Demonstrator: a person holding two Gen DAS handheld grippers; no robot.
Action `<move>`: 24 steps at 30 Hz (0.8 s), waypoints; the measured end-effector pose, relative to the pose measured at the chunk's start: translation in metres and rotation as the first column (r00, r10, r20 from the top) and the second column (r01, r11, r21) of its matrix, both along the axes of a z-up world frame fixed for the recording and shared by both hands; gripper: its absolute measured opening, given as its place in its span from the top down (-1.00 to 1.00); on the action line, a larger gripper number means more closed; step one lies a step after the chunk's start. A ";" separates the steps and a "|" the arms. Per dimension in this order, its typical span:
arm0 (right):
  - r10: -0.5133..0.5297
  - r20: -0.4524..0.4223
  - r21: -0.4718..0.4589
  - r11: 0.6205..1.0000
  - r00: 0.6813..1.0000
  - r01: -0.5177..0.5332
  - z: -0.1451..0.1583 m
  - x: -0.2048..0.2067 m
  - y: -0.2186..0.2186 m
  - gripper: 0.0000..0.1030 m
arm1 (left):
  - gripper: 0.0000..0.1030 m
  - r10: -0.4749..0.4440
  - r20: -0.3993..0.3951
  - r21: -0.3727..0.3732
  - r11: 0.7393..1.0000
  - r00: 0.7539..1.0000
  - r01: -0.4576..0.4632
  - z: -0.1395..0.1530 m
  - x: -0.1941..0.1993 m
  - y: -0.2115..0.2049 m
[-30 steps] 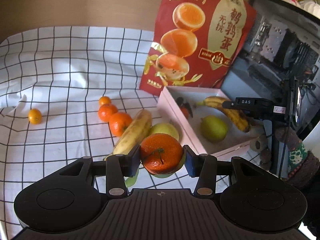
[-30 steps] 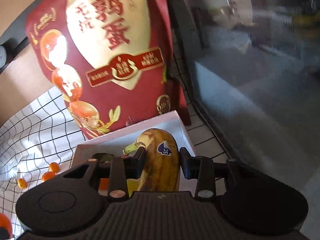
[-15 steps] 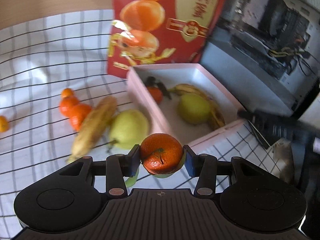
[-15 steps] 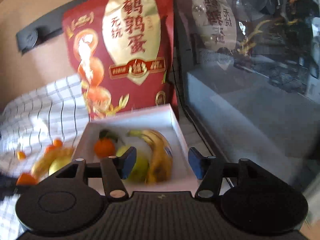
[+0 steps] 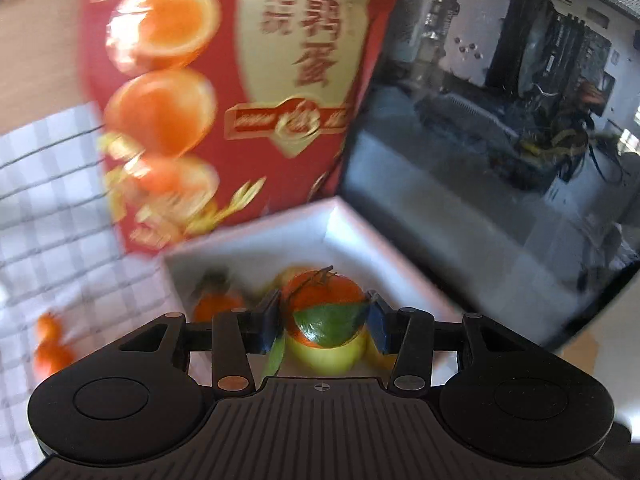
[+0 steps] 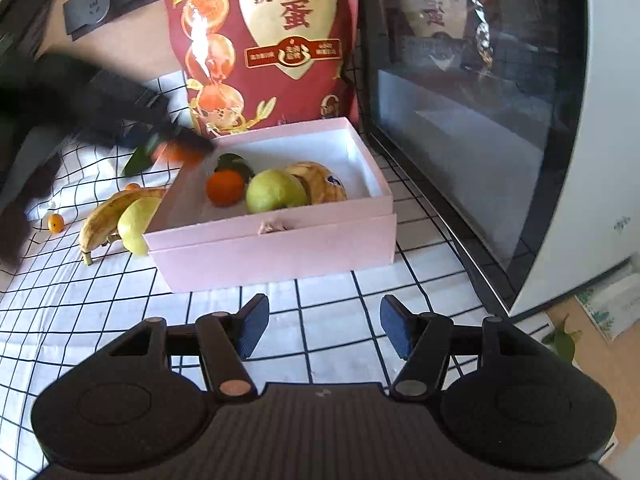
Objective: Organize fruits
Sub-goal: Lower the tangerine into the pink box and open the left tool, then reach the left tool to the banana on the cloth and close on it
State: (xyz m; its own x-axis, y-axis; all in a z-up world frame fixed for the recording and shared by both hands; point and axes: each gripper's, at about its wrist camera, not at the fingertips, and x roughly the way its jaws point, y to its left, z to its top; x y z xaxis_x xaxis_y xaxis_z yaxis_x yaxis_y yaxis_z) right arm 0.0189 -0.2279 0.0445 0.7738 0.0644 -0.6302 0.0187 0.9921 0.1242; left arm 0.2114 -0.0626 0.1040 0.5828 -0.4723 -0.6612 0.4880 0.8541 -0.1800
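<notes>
The left hand-held gripper (image 5: pixel 322 322) is clamped on a tangerine (image 5: pixel 324 308) with a green leaf across its front, one pad on each side of the fruit. Seen from the left wrist, the tangerine hangs over the open pink box (image 6: pixel 362 148), above a green pear (image 5: pixel 326 354) lying inside; from the right wrist the same gripper is a dark blur at the box's far left corner, so how far in over the rim it sits cannot be read exactly. Inside the box are another tangerine (image 6: pixel 225 187) with its leaf, the pear (image 6: pixel 275 191) beside it, and a spotted banana (image 6: pixel 320 182) on the pear's right. Left of the box, on the checked cloth (image 6: pixel 340 320) over the tabletop, a second banana (image 6: pixel 114 212) lies with its long axis slanting toward the box, touching a second pear (image 6: pixel 138 220), with a few small oranges farther left. A red snack bag (image 6: pixel 272 40) stands just behind the box. The right hand-held gripper (image 6: pixel 320 326) is spread wide and empty, hovering in front of the box's near wall. The release point looks to be straight below the left gripper, probably the free floor behind the fruit. For the loose fruit, the left gripper is the nearer.
</notes>
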 end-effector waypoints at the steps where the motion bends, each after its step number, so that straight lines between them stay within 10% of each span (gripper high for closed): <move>1: -0.006 -0.008 0.002 1.000 1.000 0.006 0.000 0.001 -0.002 -0.21 | 0.02 -0.008 -0.013 -0.007 1.000 1.000 0.008 0.000 0.012 -0.009; 9: -0.016 -0.023 -0.034 0.999 1.000 0.015 0.006 -0.007 -0.006 -0.21 | 0.05 0.048 -0.023 0.002 0.999 0.999 -0.048 -0.016 0.085 -0.051; 15: -0.015 -0.025 -0.036 0.999 1.000 0.014 0.005 -0.011 -0.007 -0.29 | 0.05 0.065 0.051 -0.122 0.991 0.997 -0.059 0.013 0.057 -0.012; 24: 0.120 -0.003 -0.079 0.990 0.993 -0.120 0.004 0.003 0.025 -0.29 | 0.05 0.326 0.090 -0.018 0.945 0.941 -0.326 0.010 -0.009 0.092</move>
